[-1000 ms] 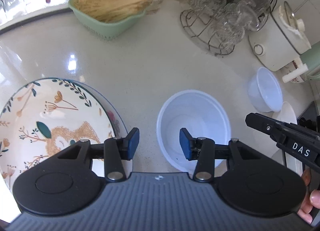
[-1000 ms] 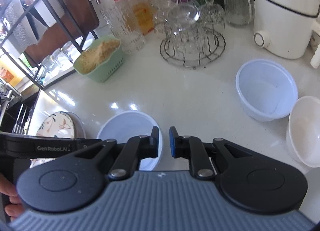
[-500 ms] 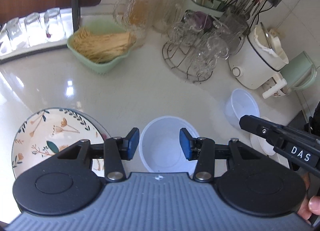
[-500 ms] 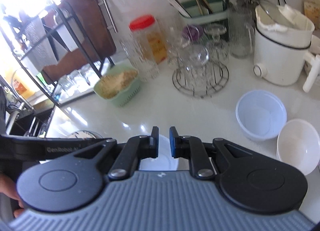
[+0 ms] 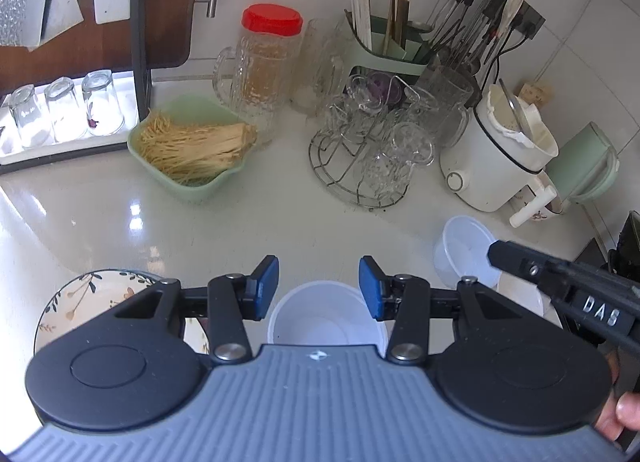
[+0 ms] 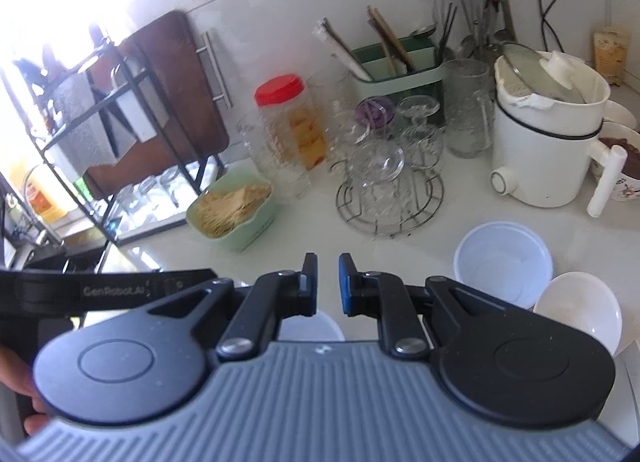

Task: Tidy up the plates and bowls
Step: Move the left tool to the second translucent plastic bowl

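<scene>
A translucent white plastic bowl (image 5: 326,320) sits on the white counter just below my left gripper (image 5: 319,288), which is open and empty above it. A floral plate (image 5: 86,300) lies at the lower left. A second plastic bowl (image 6: 503,264) and a white ceramic bowl (image 6: 578,312) sit at the right; the second bowl also shows in the left wrist view (image 5: 466,250). My right gripper (image 6: 328,284) is nearly closed with a narrow gap, holding nothing, raised over the counter. It appears side-on in the left wrist view.
A green basket of noodles (image 5: 192,147), a red-lidded jar (image 5: 266,61), a wire rack of glasses (image 5: 368,153), a utensil holder (image 6: 394,61) and a white cooker (image 6: 548,133) line the back. A metal shelf with glasses (image 5: 66,113) stands at the left.
Both grippers have risen and pulled back from the counter, so bowls and plate look smaller and lower. Finger openings are unchanged.
</scene>
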The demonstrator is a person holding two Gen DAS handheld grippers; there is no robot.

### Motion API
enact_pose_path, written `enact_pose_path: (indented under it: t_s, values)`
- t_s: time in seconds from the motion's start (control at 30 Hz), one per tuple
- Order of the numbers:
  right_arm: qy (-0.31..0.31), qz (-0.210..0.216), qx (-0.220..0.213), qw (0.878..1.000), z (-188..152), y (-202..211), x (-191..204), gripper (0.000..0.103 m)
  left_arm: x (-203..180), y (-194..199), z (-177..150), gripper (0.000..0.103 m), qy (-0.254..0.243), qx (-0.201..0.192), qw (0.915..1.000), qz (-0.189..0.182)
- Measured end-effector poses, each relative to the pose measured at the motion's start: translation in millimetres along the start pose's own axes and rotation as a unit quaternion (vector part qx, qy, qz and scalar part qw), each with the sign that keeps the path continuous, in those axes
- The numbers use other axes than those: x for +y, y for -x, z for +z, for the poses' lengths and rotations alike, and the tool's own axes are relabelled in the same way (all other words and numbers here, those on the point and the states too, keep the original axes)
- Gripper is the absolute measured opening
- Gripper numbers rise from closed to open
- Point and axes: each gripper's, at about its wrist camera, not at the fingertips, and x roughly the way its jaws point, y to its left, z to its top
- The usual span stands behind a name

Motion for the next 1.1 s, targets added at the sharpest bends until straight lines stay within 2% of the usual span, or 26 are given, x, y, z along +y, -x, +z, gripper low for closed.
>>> enact_pose_path:
  t_s: [0.33, 0.63, 1.1]
  values:
    - [-0.005, -0.030, -0.001, 1.000, 1.6, 9.8, -21.4, 0.015, -19.3, -10.4, 6.7, 0.050, -0.027, 0.009, 0.9995, -0.012]
    - [-0.034, -0.062, 0.005, 0.998, -4.3, 19.5, -55.9, 0.015, -54.7, -28.1, 13.6, 0.050, -0.060, 0.025, 0.9976, -0.025]
    - [-0.059, -0.094, 0.019, 0.994, 2.2, 9.0, -134.5, 0.015, -100.4, -89.3, 19.3, 0.050, -0.059, 0.061, 0.9962, -0.017]
